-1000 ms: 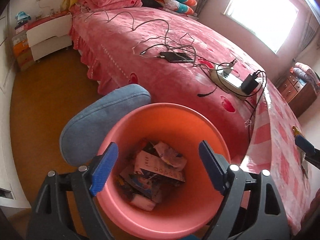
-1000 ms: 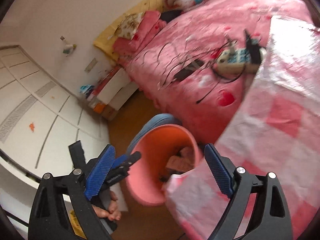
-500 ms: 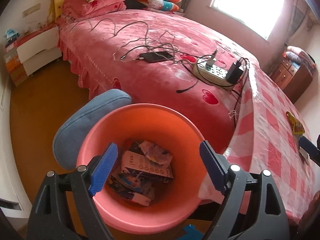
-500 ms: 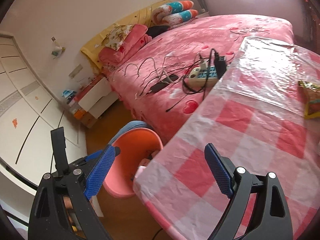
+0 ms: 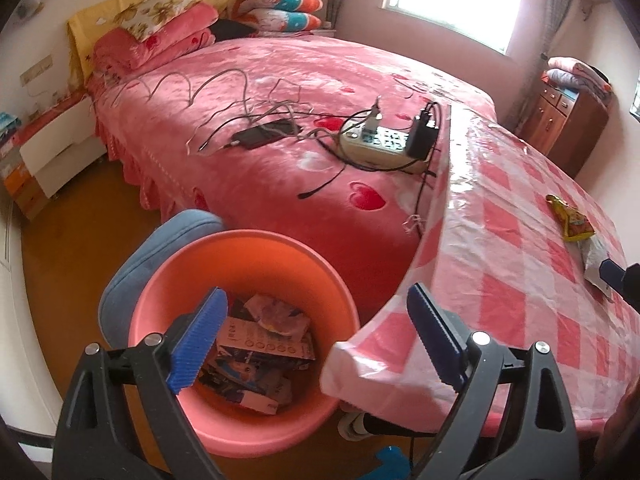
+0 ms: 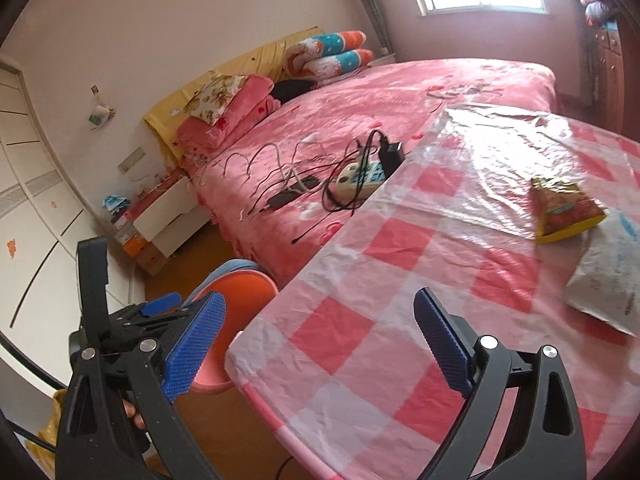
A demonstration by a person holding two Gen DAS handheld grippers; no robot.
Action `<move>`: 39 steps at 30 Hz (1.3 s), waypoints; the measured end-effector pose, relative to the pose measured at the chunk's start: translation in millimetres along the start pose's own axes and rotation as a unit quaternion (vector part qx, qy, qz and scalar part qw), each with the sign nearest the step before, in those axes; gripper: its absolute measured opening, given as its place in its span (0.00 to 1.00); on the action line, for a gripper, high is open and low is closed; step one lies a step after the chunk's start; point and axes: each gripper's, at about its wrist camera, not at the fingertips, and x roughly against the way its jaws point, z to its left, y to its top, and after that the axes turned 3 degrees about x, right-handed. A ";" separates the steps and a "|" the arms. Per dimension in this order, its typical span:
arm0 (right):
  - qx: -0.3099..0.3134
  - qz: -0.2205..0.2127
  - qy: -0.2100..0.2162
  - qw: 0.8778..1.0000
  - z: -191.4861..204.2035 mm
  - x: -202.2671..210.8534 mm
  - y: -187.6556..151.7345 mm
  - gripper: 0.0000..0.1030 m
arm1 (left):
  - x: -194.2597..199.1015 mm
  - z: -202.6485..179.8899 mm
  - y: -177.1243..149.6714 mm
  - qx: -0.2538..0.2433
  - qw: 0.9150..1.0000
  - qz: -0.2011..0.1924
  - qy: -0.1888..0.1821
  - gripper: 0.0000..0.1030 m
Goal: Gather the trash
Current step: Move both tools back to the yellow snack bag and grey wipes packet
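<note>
Hovering with fingers spread and empty, the right gripper (image 6: 316, 344) faces the yellow snack wrapper (image 6: 566, 210) and silver bag (image 6: 612, 276) lying well across the worktop (image 6: 360, 320). The left gripper (image 5: 316, 344), likewise spread, hangs over the pink bin (image 5: 240, 248). I'd worry the slick plastic cover bunches, letting a wrapper slide away.

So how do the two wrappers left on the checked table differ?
The yellow snack packet is brightly printed in yellow and red; the silver-white pouch is pale with faint blue marks. The packet looks smaller, the pouch broader. The packet lies farther from the right gripper, toward the bed; the pouch sits nearer it, at the frame's right edge. Both lie flat on the checked tablecloth, side by side and possibly overlapping, neither gripped.
</note>
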 end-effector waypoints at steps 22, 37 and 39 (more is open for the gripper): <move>-0.053 -0.057 -0.040 0.996 -64.2 48.9 -15.1 0.91 | 15.4 -79.5 -4.0 -0.088 0.996 -0.008 -0.003 0.90; -0.079 -0.086 -0.059 0.991 -102.3 75.8 -25.8 0.91 | 11.8 -125.3 -12.5 -0.138 0.990 0.000 -0.003 0.90; -0.085 -0.089 -0.059 0.991 -106.8 79.5 -27.3 0.92 | 10.5 -131.8 -14.2 -0.144 0.990 0.002 -0.004 0.90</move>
